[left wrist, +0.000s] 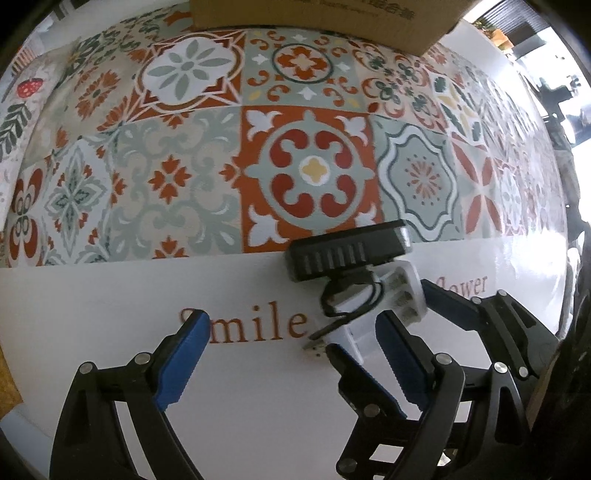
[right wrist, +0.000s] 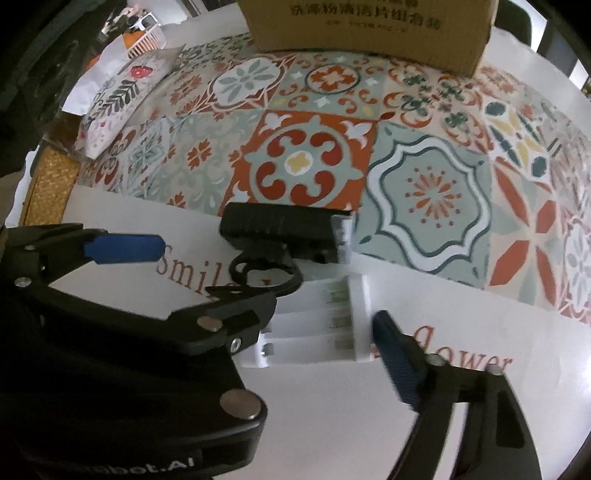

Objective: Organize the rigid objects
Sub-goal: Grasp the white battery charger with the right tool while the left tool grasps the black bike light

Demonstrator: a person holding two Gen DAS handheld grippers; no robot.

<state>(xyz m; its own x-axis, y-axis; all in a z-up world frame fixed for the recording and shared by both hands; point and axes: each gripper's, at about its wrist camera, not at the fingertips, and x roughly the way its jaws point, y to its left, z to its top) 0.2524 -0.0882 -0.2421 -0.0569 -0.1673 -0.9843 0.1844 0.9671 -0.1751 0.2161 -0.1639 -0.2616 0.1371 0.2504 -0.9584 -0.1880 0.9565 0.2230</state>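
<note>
Patterned tiles in orange, green and cream cover the tablecloth (left wrist: 314, 110) we work over, and its white border carries the printed words "Smile" and "flower". At the far edge stands a cardboard box (right wrist: 369, 33) with printed characters. On the white border lies a black ribbed device (left wrist: 343, 254) with a short black cable (left wrist: 332, 314) looping to a plug, and touching it on the near side a white battery holder (right wrist: 321, 325). Our left gripper (left wrist: 291, 354) points down at the cloth with its blue pads spread wide and nothing between them; the word "Smile" shows in the gap. Our right gripper (right wrist: 266, 284) hangs over the white holder, jaws apart, one blue pad just beside the holder's right end; we see no pinch on it
</note>
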